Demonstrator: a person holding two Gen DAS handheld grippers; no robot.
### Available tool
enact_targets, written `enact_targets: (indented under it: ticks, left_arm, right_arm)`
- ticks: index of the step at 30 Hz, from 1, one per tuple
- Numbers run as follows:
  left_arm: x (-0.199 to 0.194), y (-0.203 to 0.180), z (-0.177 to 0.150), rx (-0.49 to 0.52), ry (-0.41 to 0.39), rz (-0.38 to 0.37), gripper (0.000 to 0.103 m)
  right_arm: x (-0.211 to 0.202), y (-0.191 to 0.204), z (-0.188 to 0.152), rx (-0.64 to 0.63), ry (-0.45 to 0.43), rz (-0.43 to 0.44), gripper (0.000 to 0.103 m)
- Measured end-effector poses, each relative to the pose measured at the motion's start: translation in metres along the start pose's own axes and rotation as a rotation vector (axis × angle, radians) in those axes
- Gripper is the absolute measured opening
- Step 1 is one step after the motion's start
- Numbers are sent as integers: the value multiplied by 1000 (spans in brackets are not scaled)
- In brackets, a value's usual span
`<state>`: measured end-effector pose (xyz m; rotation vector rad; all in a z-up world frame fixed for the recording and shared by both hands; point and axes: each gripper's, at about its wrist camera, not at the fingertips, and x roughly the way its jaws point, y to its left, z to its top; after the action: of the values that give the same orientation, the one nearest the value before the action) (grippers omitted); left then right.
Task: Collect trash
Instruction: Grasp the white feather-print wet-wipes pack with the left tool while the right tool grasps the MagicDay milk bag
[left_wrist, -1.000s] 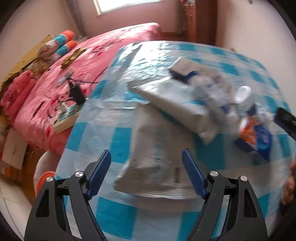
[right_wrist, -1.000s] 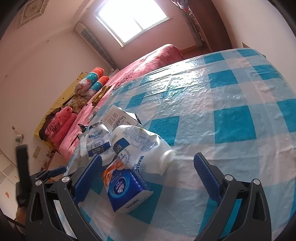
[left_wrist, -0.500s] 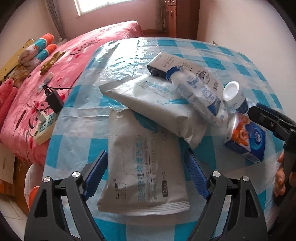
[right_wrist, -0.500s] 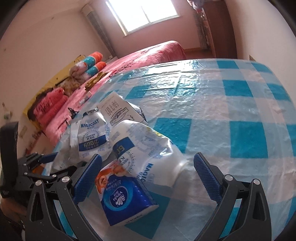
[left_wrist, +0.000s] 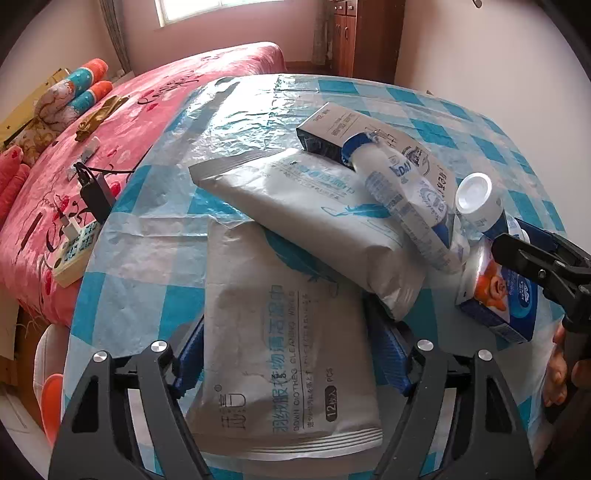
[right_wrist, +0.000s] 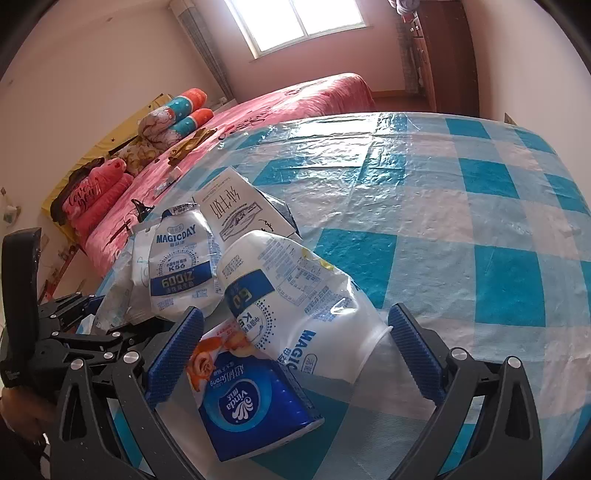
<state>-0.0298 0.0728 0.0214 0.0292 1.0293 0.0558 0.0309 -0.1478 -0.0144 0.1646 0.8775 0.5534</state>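
Left wrist view: looking down on a checked table cover (left_wrist: 140, 302) piled with trash, left gripper (left_wrist: 284, 365) straddling the near wipes pack (left_wrist: 284, 332) lying flat at the table edge. Jaws closing in on both sides of it, blue pads just about at the pack's edges, hard to say if pressing yet. Looking like the pick-up step for this pack, not yet lifted. Next move probably calling for finishing the squeeze and lifting without dragging the second wipes pack (left_wrist: 317, 221), which is overlapping the far end of the first.

Further back: milk carton (left_wrist: 369, 136) lying on its side, squashed yogurt pouch (left_wrist: 406, 199) draped across it, white-capped yogurt bottle (left_wrist: 476, 199) beside that, tissue pack (left_wrist: 498, 299) near the right gripper (left_wrist: 535, 258) coming in from the side.

Right wrist view: right gripper (right_wrist: 291, 350) spread wide, hovering over tissue pack (right_wrist: 251, 402) and the tipped yogurt bottle (right_wrist: 291, 306), pinching nothing. Bottle and pouch (right_wrist: 181, 266) both looking crumpled and empty, though not really possible to see inside. Carton's (right_wrist: 240, 210) contents not visible either. No bin or bag for the trash showing up anywhere, so drop-off spot unknown.
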Motion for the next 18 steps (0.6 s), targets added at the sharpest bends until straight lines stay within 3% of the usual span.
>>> enact_targets:
  ticks: [5,6,18]
  left_arm:
    - [-6,-7,-4,21,-22,34,70]
    - [-7,-6,-4,19,-23,34,69]
    - [-22,5,-14,-40,-20,49,67]
  right_arm:
    - [3,9,-1,-33,11,-28,93]
    - [3,11,-1,-44,12,-39,85]
    - [-5,9,-8,-50,-12,-16,53]
